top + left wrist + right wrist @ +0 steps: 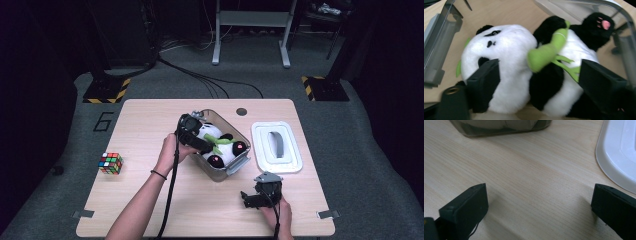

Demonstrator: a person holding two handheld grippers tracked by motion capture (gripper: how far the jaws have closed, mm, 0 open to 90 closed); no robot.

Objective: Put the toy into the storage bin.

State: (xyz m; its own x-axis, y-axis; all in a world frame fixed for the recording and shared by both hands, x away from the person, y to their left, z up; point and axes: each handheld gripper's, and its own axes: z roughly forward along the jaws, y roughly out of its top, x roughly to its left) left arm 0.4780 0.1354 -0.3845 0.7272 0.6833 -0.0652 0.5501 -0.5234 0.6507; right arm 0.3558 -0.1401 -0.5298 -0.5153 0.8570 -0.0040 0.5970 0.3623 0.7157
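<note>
Wooden table [150, 200], plush panda [524, 75] half hidden in clear bin [239, 162], left tongs [536, 80] astride

Lit table in a dark room, seen sharply from above and softly from close up.
Overhead light falls evenly on the pale table [150, 200], while the floor beyond and both sides sink into near black. In the high view, detail is small but fairly crisp. In the left gripper view the toy panda [509, 75] is slightly soft, its white fur close to glare. In the right gripper view faint shadows lie beside the jaws, and the white lid [621, 152] is washed out.
</note>
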